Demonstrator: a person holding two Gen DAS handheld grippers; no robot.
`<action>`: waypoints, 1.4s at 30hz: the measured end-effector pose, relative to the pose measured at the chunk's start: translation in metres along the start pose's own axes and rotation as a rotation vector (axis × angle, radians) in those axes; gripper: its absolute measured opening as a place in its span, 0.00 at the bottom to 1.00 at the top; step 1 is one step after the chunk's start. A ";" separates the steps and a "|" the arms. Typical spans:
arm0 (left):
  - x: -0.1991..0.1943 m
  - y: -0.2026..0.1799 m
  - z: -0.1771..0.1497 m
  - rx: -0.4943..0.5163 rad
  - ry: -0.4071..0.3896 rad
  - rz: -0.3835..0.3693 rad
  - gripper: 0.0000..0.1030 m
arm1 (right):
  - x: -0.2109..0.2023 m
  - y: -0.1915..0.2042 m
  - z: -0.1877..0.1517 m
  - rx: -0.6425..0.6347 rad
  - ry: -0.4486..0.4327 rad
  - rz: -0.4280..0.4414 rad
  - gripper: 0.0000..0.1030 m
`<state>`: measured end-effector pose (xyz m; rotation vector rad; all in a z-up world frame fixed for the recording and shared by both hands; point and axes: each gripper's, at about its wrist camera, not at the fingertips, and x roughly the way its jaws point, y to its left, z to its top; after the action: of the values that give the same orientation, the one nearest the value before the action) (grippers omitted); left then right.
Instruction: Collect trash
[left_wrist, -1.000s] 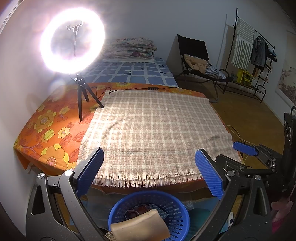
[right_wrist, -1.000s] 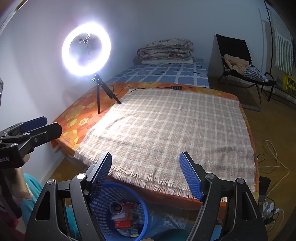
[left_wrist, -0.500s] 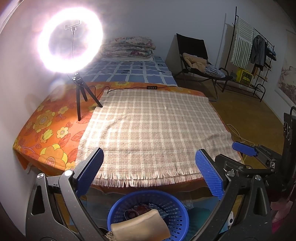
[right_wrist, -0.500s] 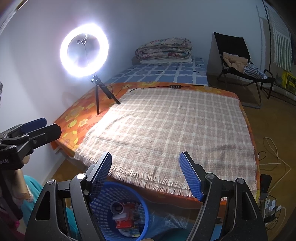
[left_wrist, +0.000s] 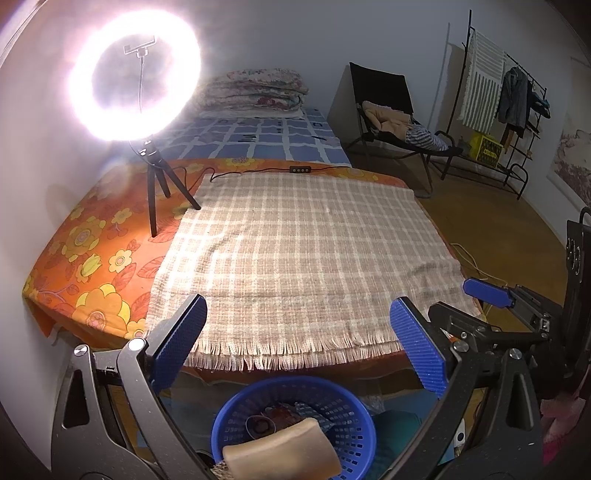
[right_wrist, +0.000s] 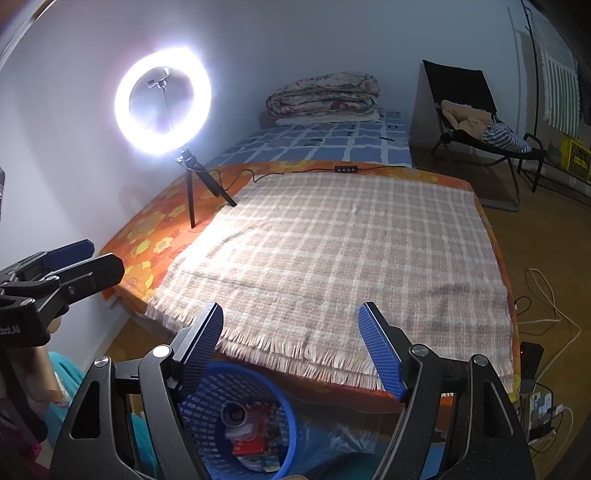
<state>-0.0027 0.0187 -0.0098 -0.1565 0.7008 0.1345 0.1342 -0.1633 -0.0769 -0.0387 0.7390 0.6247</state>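
A blue plastic basket (left_wrist: 347, 424) stands on the floor at the foot of the bed, also in the right wrist view (right_wrist: 221, 406). It holds trash: a red wrapper (right_wrist: 251, 441), a small round cup (right_wrist: 233, 411) and other bits. My left gripper (left_wrist: 295, 336) is open and empty above the basket. My right gripper (right_wrist: 291, 343) is open and empty, to the right of the left one. A tan rounded object (left_wrist: 280, 454) shows at the bottom of the left wrist view, over the basket. The plaid blanket (left_wrist: 303, 254) bears no trash that I can see.
A lit ring light on a tripod (left_wrist: 151, 177) stands on the orange floral sheet (left_wrist: 92, 258) at the left. Folded quilts (left_wrist: 258, 88) lie at the bed's far end. A chair (left_wrist: 391, 122), a clothes rack (left_wrist: 509, 110) and floor cables (right_wrist: 546, 317) are on the right.
Both views have drifted slightly. The grippers stay open and empty over the basket; nothing on the bed has moved.
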 end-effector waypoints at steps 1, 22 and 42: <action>0.000 0.000 -0.001 -0.002 0.001 -0.001 0.98 | 0.000 0.000 0.000 -0.001 0.000 -0.002 0.73; 0.017 0.001 -0.005 -0.001 0.036 -0.012 0.98 | 0.007 -0.004 -0.002 0.022 0.016 -0.055 0.73; 0.038 0.003 -0.006 -0.005 0.065 -0.017 0.98 | 0.019 -0.008 -0.002 0.045 0.031 -0.086 0.73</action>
<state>0.0220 0.0230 -0.0392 -0.1725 0.7643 0.1158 0.1479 -0.1604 -0.0920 -0.0383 0.7775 0.5264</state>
